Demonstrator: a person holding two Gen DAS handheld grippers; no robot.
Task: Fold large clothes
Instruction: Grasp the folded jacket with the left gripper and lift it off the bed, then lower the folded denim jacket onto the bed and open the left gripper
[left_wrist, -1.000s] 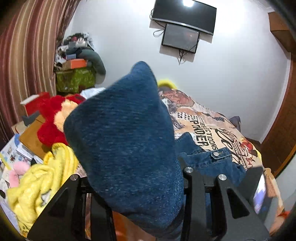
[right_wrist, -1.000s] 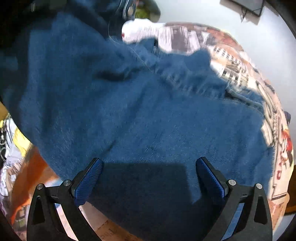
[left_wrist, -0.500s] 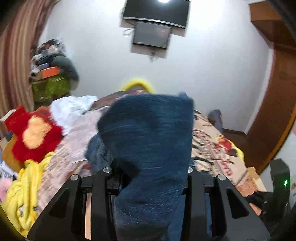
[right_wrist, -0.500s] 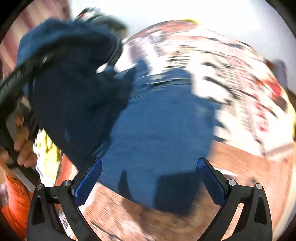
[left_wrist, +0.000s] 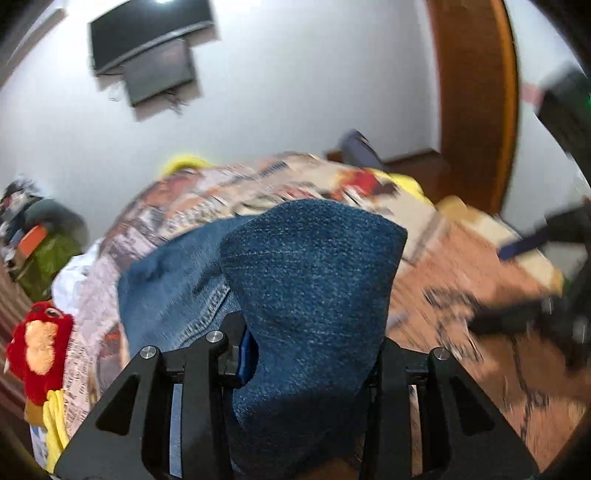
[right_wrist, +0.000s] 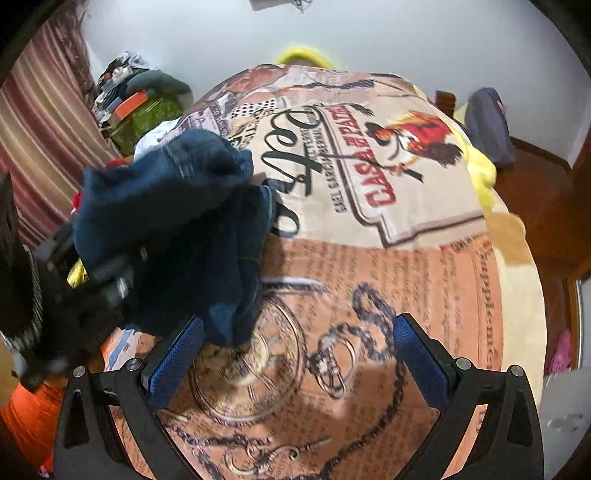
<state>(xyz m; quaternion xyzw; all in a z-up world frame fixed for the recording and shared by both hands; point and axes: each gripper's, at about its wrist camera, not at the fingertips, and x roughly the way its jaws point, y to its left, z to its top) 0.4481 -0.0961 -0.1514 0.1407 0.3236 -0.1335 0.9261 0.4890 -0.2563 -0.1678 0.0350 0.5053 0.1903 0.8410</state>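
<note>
Denim, dark blue: one pair of jeans (left_wrist: 310, 295), bunched, clamped in the left gripper (left_wrist: 306, 354) at lower centre of the left wrist view. Folded wad of fabric stands up between the narrow-set jaws and bulges over them; lighter blue part with stitched seam trails off toward left of frame onto the bed. In the right wrist view the same jeans (right_wrist: 177, 221) hang as a crumpled bundle at left of frame, long axis roughly vertical, lower end reaching the printed newspaper-pattern bedspread (right_wrist: 406, 258). Right gripper (right_wrist: 295, 354) spread wide, two blue pads, nothing between them, hovering over the bedspread's pocket-watch print; left pad (right_wrist: 177, 354) just beside the jeans' lower end, contact unclear. One red plush toy (left_wrist: 37, 343) at left edge of left wrist view. Two dark wall screens (left_wrist: 147, 55) upper left. Strong motion blur on right of left wrist view.
</note>
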